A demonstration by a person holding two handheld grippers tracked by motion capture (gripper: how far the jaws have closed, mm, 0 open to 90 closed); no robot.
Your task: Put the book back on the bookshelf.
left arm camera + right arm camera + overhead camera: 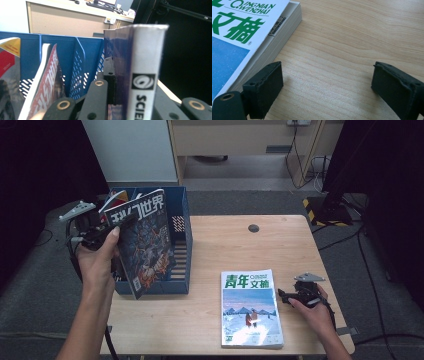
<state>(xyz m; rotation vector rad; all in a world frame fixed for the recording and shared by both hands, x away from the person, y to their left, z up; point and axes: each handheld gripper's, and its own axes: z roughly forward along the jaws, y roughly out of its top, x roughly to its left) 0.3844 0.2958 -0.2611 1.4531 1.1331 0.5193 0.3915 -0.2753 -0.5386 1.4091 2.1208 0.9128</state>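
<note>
While the left gripper (107, 231) clamps a dark magazine (144, 242) above the blue file rack (181, 240) at nine o'clock, the right gripper (286, 296) rests wide open at four o'clock, beside a green-titled magazine (250, 309).

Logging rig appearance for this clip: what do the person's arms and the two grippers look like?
Both forearms are bare, no sleeves in view. The left gripper and right gripper are black, each topped by a grey three-cornered plate. The jaws are black with brass-ringed holes, seen in the gripper views. A dark cable hangs below the left forearm.
</note>
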